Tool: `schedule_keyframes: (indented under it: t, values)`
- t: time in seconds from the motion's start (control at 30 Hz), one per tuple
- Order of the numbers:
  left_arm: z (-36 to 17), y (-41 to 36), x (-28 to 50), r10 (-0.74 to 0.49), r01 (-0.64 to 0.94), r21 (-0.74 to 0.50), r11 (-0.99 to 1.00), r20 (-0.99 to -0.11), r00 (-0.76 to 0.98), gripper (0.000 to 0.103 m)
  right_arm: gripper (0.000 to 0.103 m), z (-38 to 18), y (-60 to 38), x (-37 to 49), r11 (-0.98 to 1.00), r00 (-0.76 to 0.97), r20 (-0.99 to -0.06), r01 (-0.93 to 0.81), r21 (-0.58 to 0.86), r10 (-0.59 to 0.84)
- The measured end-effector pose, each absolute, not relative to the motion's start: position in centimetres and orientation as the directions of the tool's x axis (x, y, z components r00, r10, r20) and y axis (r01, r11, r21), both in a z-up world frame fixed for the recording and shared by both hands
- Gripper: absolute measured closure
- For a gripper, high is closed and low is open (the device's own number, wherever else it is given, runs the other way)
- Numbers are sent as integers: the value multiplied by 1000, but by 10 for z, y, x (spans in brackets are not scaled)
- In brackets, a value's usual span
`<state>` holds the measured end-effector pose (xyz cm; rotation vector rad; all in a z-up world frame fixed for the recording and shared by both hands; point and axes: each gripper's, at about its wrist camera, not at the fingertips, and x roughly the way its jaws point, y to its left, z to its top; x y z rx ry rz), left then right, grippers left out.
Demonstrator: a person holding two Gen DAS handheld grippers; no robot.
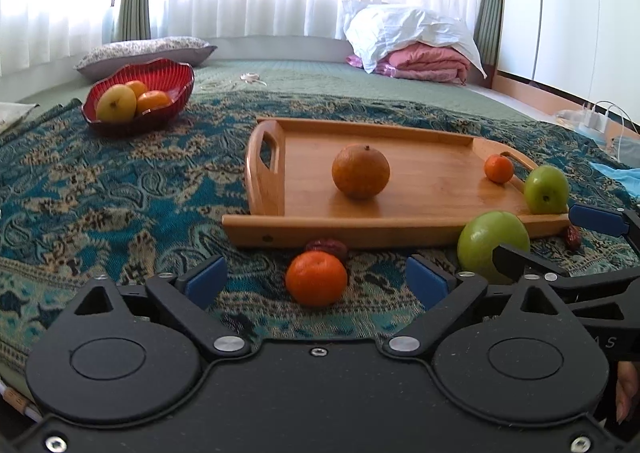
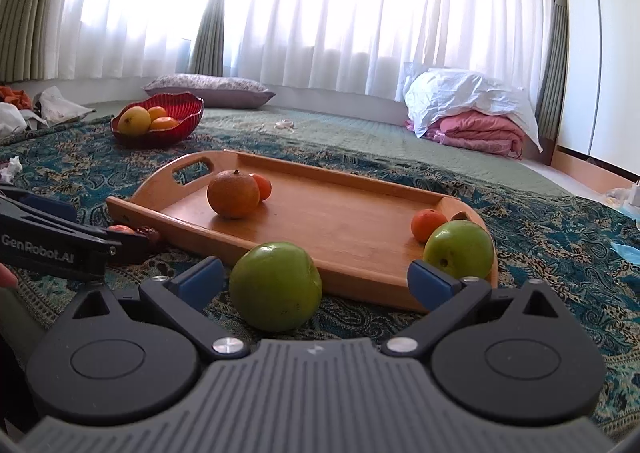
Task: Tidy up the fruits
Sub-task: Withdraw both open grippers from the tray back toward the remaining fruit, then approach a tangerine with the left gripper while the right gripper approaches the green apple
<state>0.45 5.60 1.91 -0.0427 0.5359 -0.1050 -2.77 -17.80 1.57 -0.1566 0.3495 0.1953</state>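
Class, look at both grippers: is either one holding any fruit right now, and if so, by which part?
Nothing is held. The left gripper is open around a tangerine, the right gripper open around a green apple; neither is clamped.

In the left wrist view the mandarin (image 1: 316,277) hides most of a dark red fruit (image 1: 328,246); another red fruit (image 1: 573,237) is half hidden behind the right gripper (image 1: 560,237).

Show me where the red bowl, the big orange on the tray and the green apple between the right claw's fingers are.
red bowl (image 2: 182,109): right wrist view, right rim.
big orange (image 1: 361,171): left wrist view, front skin.
green apple (image 2: 275,285): right wrist view, front middle.
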Motion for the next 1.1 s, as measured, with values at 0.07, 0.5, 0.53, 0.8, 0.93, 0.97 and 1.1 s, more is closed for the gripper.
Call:
schedule_keyframes:
  t: [0.07,0.5,0.53,0.8,0.93,0.97,1.1]
  values:
    - [17,55,3,-109,89,-63,994,-512,852,12,0,13,-175,-33,969,926,-340,-216,-123,163]
    - [11,61,7,-123,76,-110,991,-541,832,39,14,4,-162,-33,967,910,-375,-233,-106,178]
    - [10,61,7,-124,75,-111,991,-541,832,41,15,3,-162,-32,967,908,-379,-232,-102,178]
    - [8,59,10,-130,75,-123,990,-544,829,48,20,-2,-158,-29,968,903,-394,-231,-103,173]
    - [7,57,12,-127,71,-123,990,-547,828,51,23,-4,-155,-25,968,901,-400,-226,-105,167]
    - [6,57,12,-127,71,-122,990,-547,828,51,23,-4,-155,-25,969,901,-401,-225,-104,166]
    - [5,56,13,-122,68,-118,991,-548,827,57,25,-5,-154,-23,971,900,-404,-220,-98,163]
